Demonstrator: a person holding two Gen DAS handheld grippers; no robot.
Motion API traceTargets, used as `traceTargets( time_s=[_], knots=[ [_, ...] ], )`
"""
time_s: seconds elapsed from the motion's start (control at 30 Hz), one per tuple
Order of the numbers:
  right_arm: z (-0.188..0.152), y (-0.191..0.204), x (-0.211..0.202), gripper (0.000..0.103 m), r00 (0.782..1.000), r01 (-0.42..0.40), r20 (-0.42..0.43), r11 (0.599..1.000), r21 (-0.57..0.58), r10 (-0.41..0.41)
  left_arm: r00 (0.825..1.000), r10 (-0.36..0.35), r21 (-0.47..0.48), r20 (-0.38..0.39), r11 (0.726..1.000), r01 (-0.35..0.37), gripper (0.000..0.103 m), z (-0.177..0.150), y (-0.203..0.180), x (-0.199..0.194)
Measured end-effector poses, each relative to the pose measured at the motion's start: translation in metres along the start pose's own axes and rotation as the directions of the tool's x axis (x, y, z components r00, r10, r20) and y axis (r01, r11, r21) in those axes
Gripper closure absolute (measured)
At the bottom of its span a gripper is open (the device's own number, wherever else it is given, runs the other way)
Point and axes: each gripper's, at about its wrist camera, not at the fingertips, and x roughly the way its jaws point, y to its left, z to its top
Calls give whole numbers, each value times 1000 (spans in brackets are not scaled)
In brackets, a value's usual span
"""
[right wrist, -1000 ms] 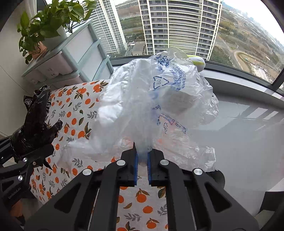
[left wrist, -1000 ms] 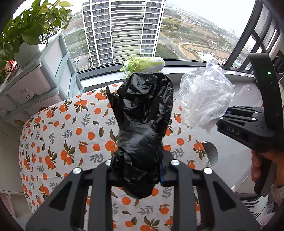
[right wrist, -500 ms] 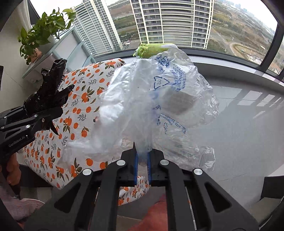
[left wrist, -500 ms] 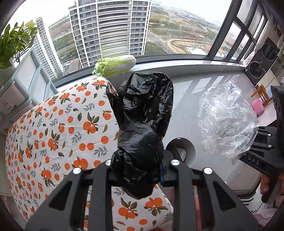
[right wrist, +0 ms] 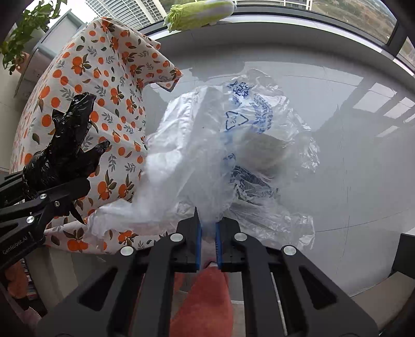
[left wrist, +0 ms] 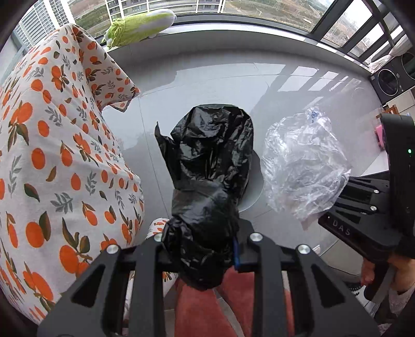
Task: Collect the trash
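Trash rode clamped for carrying: left tool [left wrist: 205,248] pinched the black plastic bag [left wrist: 207,166], right tool [right wrist: 207,238] nearly closed on the clear plastic bag [right wrist: 220,145] above the grey floor [right wrist: 350,160].

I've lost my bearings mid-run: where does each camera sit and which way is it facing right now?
Left wrist: rides the left gripper, aimed steeply down at the grey floor; clamps the black bag; a hand shows at the lower right.
Right wrist: rides the right gripper, also aimed down; pinches the clear plastic bag.
Shared: both bags, the orange-print cloth, the cabbage plush, each other's gripper.
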Motion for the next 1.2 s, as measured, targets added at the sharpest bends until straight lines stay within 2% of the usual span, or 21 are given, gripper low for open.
traceTargets(
  time_s=[0.13, 0.17, 0.2, 0.27, 0.33, 0.53, 0.6, 0.63, 0.7, 0.77, 0.93, 1.0, 1.2],
  knots=[
    [8, -7, 83, 94, 999, -27, -44, 999, -29, 26, 999, 15, -8, -30, 1000, -15, 77, 0, 4, 60],
    [8, -11, 102, 87, 998, -29, -54, 999, -37, 27, 999, 25, -2, -30, 1000, -25, 77, 1, 6, 73],
    [9, -14, 120, 72, 998, -15, -68, 999, -46, 12, 999, 31, 2, -33, 1000, -31, 76, 3, 5, 86],
    [9, -27, 148, 55, 997, 18, -78, 998, -60, -23, 998, 44, 12, -41, 999, -44, 76, 6, 8, 111],
    [10, -38, 163, 54, 997, 35, -71, 999, -39, -38, 997, 46, 22, -55, 999, -45, 76, 8, 10, 134],
    [3, -76, 157, 48, 997, 63, -44, 996, 56, -61, 995, 33, 46, -97, 999, -29, 75, 19, -1, 189],
    [-2, -85, 147, 48, 997, 75, -41, 995, 72, -72, 994, 30, 55, -107, 998, -24, 70, 23, -9, 204],
    [-4, -89, 142, 48, 996, 80, -38, 994, 74, -78, 992, 36, 64, -119, 998, -28, 67, 27, -12, 211],
    [-6, -90, 137, 47, 996, 86, -33, 994, 72, -84, 990, 54, 80, -130, 996, -44, 43, 31, -20, 223],
    [-5, -93, 134, 47, 996, 90, -28, 994, 61, -89, 990, 82, 89, -116, 993, -72, 35, 35, -25, 228],
    [-2, -92, 127, 47, 995, 102, -8, 993, 68, -101, 989, 85, 68, -122, 995, -77, 35, 41, -20, 221],
    [-2, -89, 120, 47, 995, 102, 0, 992, 70, -103, 988, 108, 78, -114, 992, -99, 35, 41, -20, 211],
    [2, -67, 69, 47, 994, 104, 31, 993, 52, -106, 984, 164, 103, -64, 982, -157, 35, 31, -17, 142]
  ],
)
